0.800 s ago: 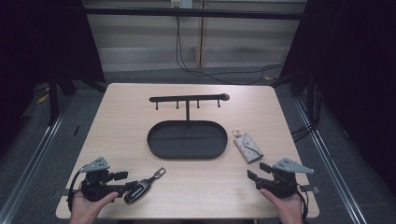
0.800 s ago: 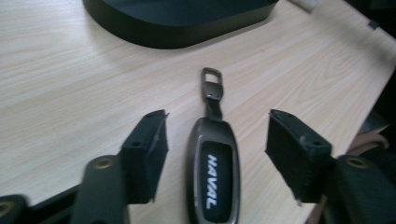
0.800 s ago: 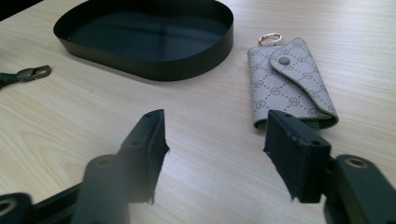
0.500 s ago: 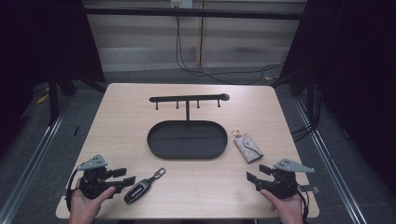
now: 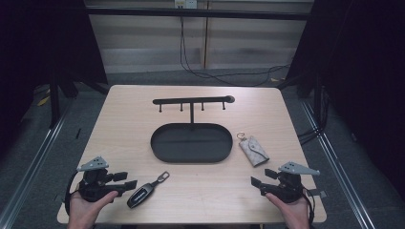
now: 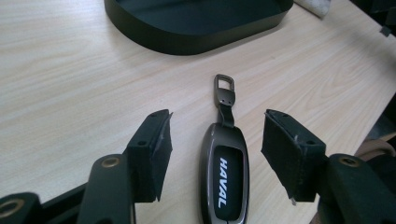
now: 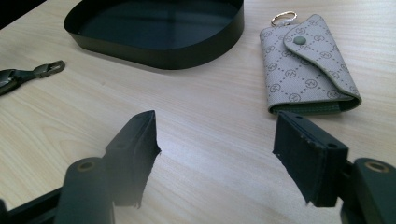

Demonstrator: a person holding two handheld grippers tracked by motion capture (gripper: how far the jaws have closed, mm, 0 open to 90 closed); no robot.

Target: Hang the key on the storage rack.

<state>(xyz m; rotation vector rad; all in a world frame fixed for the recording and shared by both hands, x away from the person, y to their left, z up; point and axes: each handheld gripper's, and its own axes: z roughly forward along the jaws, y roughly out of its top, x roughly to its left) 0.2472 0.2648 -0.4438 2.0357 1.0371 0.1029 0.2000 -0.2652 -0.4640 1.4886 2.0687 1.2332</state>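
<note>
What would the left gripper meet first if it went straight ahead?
The key fob: it lies on the table between the open jaws of the left gripper. Beyond it, probably the black tray.

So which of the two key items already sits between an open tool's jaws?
The dark HAVAL car key fob, lying flat between the left tool's open jaws. The grey patterned key pouch lies beyond and to one side of the right tool.

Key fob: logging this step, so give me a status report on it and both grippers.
Left gripper open, fingers either side of key fob flat on table. Right gripper open, empty, near key pouch. Nothing in the way.
</note>
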